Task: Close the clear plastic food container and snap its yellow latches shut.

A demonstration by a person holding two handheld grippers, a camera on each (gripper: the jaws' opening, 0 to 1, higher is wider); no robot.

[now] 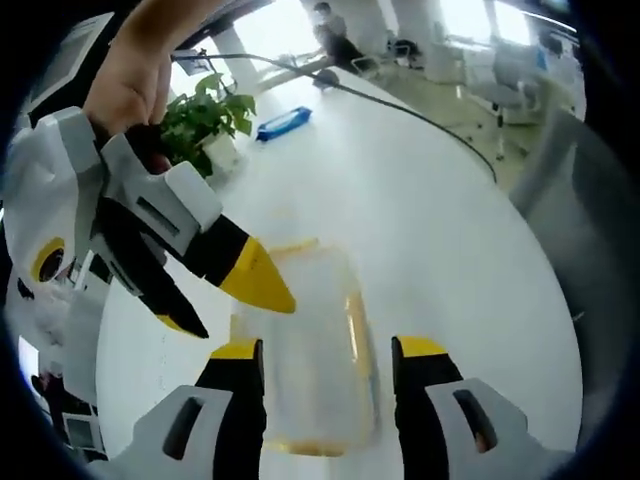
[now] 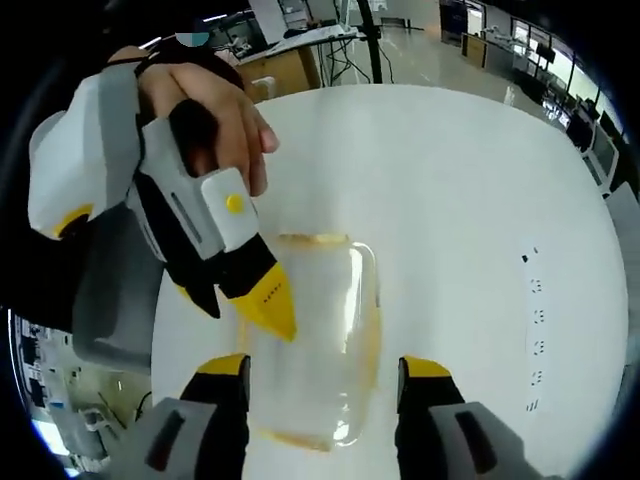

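Observation:
A clear plastic container (image 1: 312, 345) with yellow latches along its edges lies flat on the white table. In the right gripper view the container (image 2: 320, 330) shows its lid resting on top. My left gripper (image 1: 328, 350) hovers over it, open, one jaw on each long side. My right gripper (image 2: 325, 368) is open too and straddles the container the same way. The right gripper (image 1: 247, 320), held by a hand (image 1: 130, 80), comes in from the left over the container's near corner. The left gripper (image 2: 250, 323) with its hand (image 2: 210, 120) points its yellow tips at the lid's left edge.
The round white table (image 1: 450, 250) stretches far beyond the container. A potted plant (image 1: 205, 120), a blue object (image 1: 283, 122) and a dark cable (image 1: 400, 100) lie towards its far side. A grey chair back (image 2: 115, 300) stands off the table edge. Small marks (image 2: 533, 330) dot the tabletop.

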